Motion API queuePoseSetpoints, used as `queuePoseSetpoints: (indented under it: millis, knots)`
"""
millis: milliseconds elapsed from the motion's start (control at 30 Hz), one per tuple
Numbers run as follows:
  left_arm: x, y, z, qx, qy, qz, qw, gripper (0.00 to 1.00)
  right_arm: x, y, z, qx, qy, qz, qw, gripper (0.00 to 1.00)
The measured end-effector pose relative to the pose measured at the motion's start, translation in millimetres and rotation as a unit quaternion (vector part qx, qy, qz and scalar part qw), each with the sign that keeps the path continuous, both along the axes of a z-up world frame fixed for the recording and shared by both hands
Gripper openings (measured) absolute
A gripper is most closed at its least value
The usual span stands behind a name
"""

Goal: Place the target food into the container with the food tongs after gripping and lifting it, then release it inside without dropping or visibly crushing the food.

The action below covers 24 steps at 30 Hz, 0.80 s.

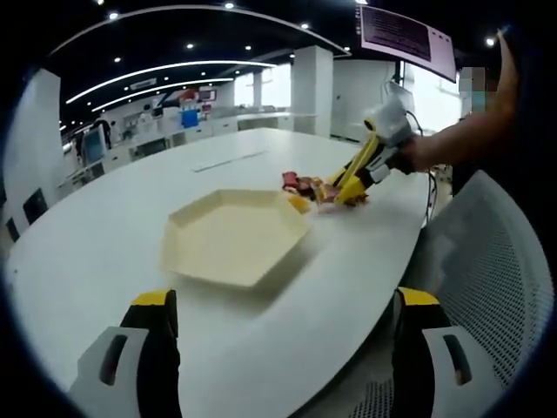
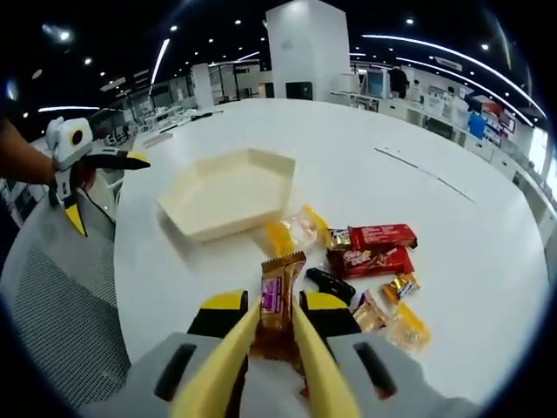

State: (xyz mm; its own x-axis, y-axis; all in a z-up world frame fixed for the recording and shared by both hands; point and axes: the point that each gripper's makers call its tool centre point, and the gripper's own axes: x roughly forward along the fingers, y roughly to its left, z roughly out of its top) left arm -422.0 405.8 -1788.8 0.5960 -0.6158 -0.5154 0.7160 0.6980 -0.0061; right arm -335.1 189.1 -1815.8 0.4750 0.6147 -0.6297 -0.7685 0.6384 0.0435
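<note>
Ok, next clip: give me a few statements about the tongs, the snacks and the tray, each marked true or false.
1. The right gripper holds yellow tongs that pinch a brown snack bar. True.
2. The hexagonal tray already holds several snacks. False: it is empty, and the snacks lie on the table beside it.
3. Two red wrapped snacks lie on the table outside the tray. True.
4. The left gripper is shut on a snack. False: its jaws stand wide apart with nothing between them.
5. The tray is round. False: it has six straight sides.
</note>
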Motion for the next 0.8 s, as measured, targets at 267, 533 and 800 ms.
queuePoseSetpoints:
  millis: [267,533,800]
  knots:
    - [1.2,2,-0.9,-0.001,0.001,0.004,1.0000,1.00,7,3,18.4,-0.003,-0.008,0.014,0.9999,0.22]
    - [1.3,2,-0.9,0.005,-0.001,0.005,1.0000,0.99,19,3,44.5,-0.002,-0.021,0.020,0.9996,0.22]
    - [5.4,5,7.1,0.003,-0.022,0.016,0.9996,0.99,26,2,66.4,-0.018,-0.030,0.035,0.9988,0.22]
